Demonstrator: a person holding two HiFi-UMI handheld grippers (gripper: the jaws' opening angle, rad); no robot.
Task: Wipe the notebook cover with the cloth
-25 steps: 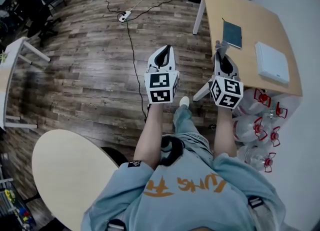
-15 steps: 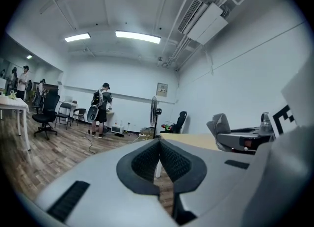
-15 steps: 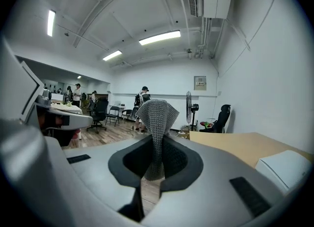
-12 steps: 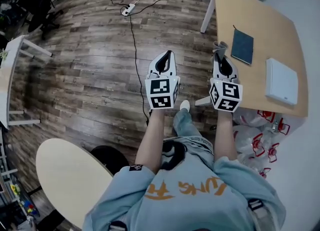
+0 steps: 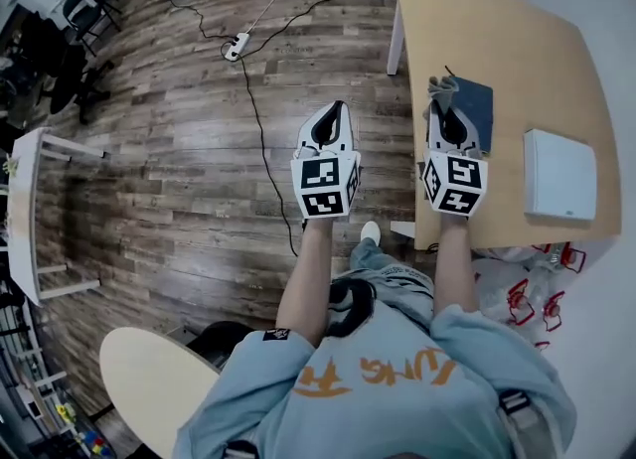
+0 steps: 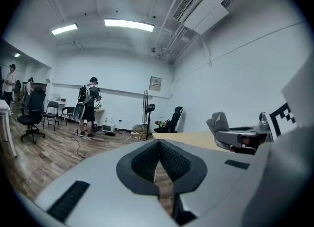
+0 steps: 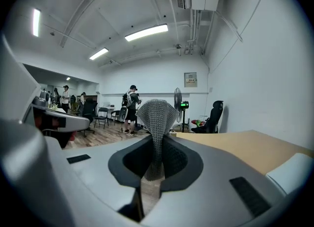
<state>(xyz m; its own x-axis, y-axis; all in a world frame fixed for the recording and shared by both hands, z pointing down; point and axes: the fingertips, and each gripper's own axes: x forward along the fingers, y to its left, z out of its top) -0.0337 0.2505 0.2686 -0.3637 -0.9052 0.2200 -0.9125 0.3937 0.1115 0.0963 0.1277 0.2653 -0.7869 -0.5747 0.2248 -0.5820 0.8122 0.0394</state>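
Grey cloth pinched in right tool above dark notebook; left tool clenched on nothing

- Cloth: grey knit fabric, coarse waffle-like weave, matt.
- Notebook on the table: dark cover, matt.
- Table: pale wood-look top, smooth, low sheen.
- Floor beside the table: dark wood planks, visibly grained.
- Right gripper: grey matt plastic shell; black ribbed pads.
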